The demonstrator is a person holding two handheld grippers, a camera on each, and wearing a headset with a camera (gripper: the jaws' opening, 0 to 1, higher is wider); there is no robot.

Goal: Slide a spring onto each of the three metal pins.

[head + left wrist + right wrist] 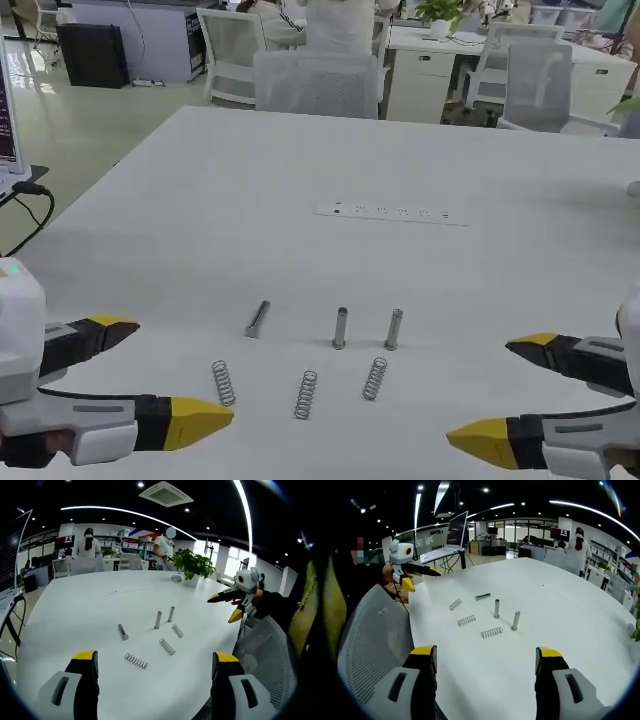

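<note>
Steel pins sit just beyond the springs, between the two tools. The left hand-held gripper (183, 370) has its jaws spread wide with nothing in them, and so does the right hand-held gripper (478, 391); no spring is on a pin yet. Nearest the left one's tips lies the left spring (223, 383), with the fallen pin (257, 319) just past it, flat on the white surface (300, 200). The middle spring (306, 394) and right spring (375, 379) lie between the two hand-held grippers, each just short of an upright pin: the middle pin (340, 328) and the right pin (393, 329).

To do it well, I would pinch a spring across its coils near one end, lightly enough that it neither squashes nor flicks away. Then turn it upright, line its open end over a standing pin and lower it. The fallen pin probably needs standing up first, or steadying with the other hand-held gripper.
</note>
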